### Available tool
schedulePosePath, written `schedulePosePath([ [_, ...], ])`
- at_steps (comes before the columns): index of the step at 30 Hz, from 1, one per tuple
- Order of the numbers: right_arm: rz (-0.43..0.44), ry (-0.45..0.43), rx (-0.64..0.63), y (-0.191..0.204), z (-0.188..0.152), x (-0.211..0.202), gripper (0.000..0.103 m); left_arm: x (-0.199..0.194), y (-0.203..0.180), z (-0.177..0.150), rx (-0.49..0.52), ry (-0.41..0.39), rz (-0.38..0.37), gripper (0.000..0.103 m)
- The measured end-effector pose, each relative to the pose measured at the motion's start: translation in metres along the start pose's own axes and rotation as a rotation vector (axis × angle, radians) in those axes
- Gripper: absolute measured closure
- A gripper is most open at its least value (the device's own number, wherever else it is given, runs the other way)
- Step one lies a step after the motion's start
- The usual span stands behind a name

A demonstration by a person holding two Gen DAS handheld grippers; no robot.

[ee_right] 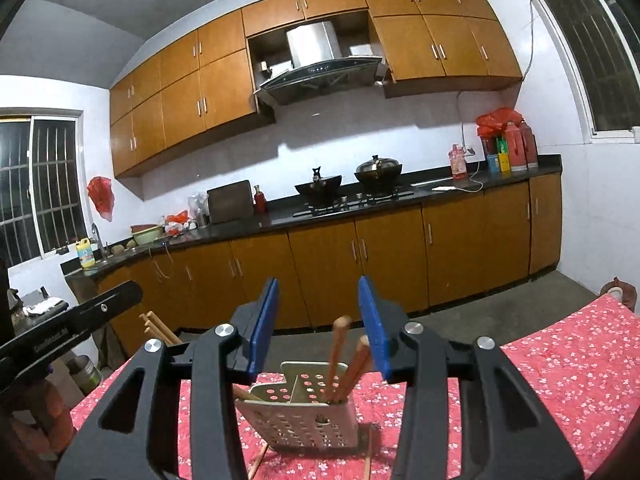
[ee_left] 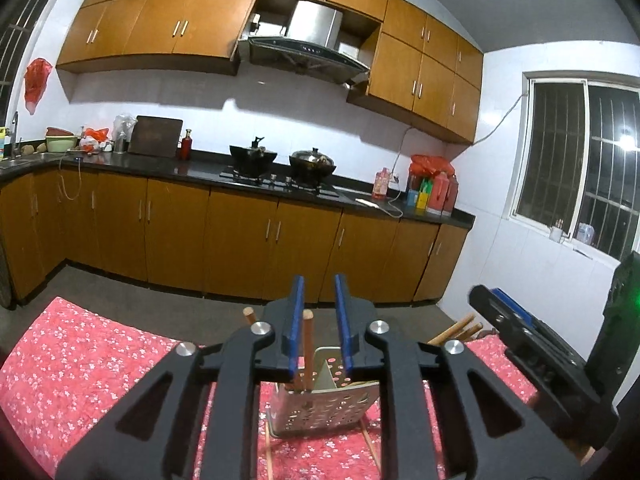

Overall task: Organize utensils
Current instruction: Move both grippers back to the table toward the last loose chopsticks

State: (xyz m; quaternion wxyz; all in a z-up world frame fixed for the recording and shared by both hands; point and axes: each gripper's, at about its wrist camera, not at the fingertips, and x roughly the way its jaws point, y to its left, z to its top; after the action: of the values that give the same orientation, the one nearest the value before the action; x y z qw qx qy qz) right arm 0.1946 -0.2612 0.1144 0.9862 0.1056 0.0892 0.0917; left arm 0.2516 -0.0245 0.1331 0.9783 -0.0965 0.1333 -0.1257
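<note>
A perforated metal utensil holder (ee_left: 320, 404) (ee_right: 304, 412) stands on the red floral tablecloth (ee_left: 80, 368) (ee_right: 560, 368). Wooden chopsticks (ee_left: 306, 348) (ee_right: 340, 356) stand upright in one compartment; more chopsticks lean out of the other side (ee_left: 456, 330) (ee_right: 160, 328). Loose chopsticks (ee_left: 270, 452) (ee_right: 368, 456) lie on the cloth beside the holder's base. My left gripper (ee_left: 320, 312) is open and empty, just behind and above the holder. My right gripper (ee_right: 318, 316) is open and empty, also above the holder. The right gripper shows at the right edge of the left wrist view (ee_left: 516, 328).
A kitchen counter (ee_left: 200, 168) with two woks on the stove (ee_left: 280, 160), bottles and bags runs along the far wall. Brown cabinets stand below and above it. A floor gap separates the table from the cabinets.
</note>
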Motion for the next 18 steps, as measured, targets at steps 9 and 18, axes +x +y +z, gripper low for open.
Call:
schedulePosePath([
  [9, -0.109, 0.107, 0.018, -0.036, -0.027, -0.026, 0.060, -0.050, 0.020, -0.009, -0.034, -0.031, 0.043, 0.073],
  [18, -0.116, 0.585, 0.123, -0.067, -0.144, 0.018, 0.062, -0.017, 0.059, -0.108, -0.030, 0.311, 0.167, 0.066],
])
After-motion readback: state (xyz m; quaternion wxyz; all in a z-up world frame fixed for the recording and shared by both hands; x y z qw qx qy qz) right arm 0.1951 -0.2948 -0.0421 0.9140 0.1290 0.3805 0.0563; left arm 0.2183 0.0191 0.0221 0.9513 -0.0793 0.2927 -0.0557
